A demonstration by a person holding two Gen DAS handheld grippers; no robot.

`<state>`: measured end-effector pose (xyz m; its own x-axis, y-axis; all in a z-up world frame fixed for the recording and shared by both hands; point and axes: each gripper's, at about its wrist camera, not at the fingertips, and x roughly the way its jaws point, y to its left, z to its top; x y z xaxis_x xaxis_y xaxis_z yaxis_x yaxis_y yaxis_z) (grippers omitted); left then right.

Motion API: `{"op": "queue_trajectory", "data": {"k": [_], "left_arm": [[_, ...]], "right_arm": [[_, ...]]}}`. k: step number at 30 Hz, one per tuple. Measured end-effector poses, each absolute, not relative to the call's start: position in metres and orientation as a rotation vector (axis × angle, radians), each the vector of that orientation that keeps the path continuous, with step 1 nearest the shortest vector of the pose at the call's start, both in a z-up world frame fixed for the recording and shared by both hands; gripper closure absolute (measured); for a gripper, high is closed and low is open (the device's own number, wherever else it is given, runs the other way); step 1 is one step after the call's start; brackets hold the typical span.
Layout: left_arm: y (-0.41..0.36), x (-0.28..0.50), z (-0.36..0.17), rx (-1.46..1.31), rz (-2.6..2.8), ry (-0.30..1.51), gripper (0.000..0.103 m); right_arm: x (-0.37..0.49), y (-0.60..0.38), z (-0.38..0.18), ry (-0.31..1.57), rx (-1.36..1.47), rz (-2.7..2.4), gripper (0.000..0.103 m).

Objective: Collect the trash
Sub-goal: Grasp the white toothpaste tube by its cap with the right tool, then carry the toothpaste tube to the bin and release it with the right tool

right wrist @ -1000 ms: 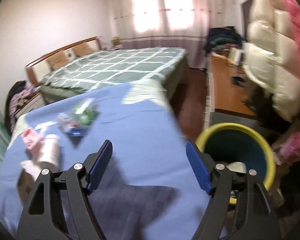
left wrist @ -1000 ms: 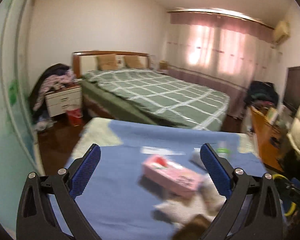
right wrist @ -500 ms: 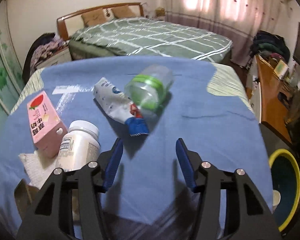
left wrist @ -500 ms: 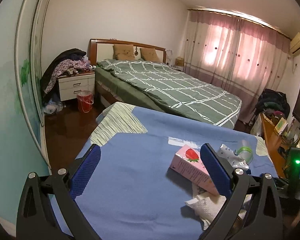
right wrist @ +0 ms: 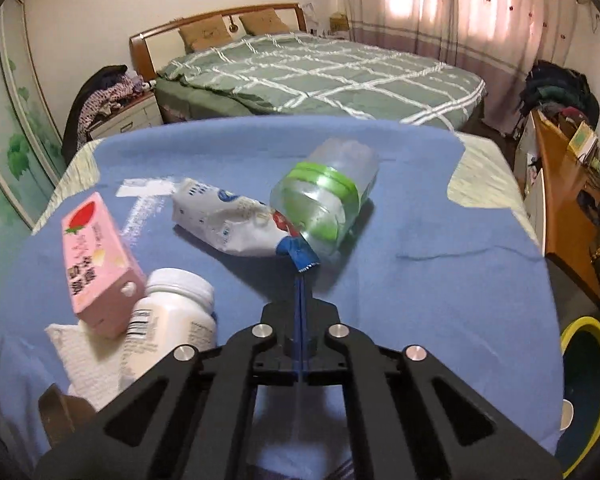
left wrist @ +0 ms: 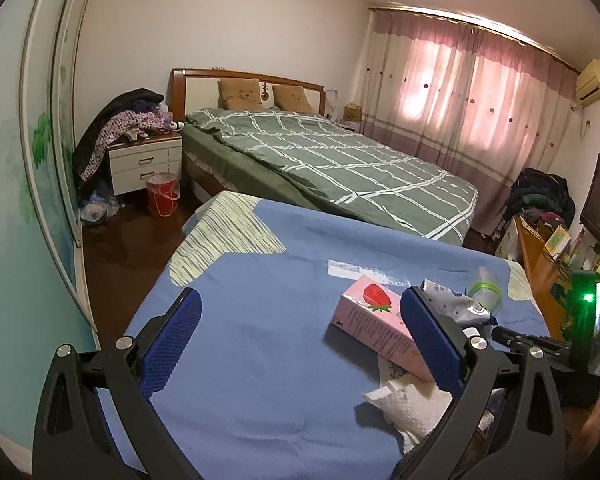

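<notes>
Your right gripper point(right wrist: 301, 280) has its fingers pressed flat together with nothing between them, and their tips sit just short of the blue crimped end of the crumpled snack pouch point(right wrist: 228, 224). The pouch lies straight ahead, its long axis running away to the upper left, with the clear green-banded cup point(right wrist: 326, 204) on its side touching it on the right. To the lower left lie the white pill bottle point(right wrist: 168, 320) and the pink strawberry carton point(right wrist: 96, 256), resting on a paper towel point(right wrist: 84, 352). As it looks, the pouch is the next pick, so you would have to spread the fingers first.

Your left gripper point(left wrist: 300, 340) is spread wide and empty, with the carton just inside its right finger; the right hand is nearer the pouch.

Everything rests on the blue-covered worktop point(right wrist: 440, 280). The yellow-rimmed bin point(right wrist: 588, 392) stands off its right edge, the green bed point(right wrist: 320, 72) beyond.
</notes>
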<state>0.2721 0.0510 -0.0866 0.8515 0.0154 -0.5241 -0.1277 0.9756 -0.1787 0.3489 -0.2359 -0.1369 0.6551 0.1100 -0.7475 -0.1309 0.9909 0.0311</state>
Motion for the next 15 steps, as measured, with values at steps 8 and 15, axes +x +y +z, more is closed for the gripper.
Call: {"op": "queue_trajectory", "data": {"k": [8, 15], "left_arm": [[0.047, 0.272, -0.088, -0.205, 0.066, 0.543, 0.005], [0.047, 0.272, -0.087, -0.218, 0.057, 0.546, 0.005]], "right_arm": [[0.357, -0.229, -0.141, 0.860, -0.113, 0.122, 0.087], [0.369, -0.222, -0.143, 0.856, -0.178, 0.141, 0.087]]}}
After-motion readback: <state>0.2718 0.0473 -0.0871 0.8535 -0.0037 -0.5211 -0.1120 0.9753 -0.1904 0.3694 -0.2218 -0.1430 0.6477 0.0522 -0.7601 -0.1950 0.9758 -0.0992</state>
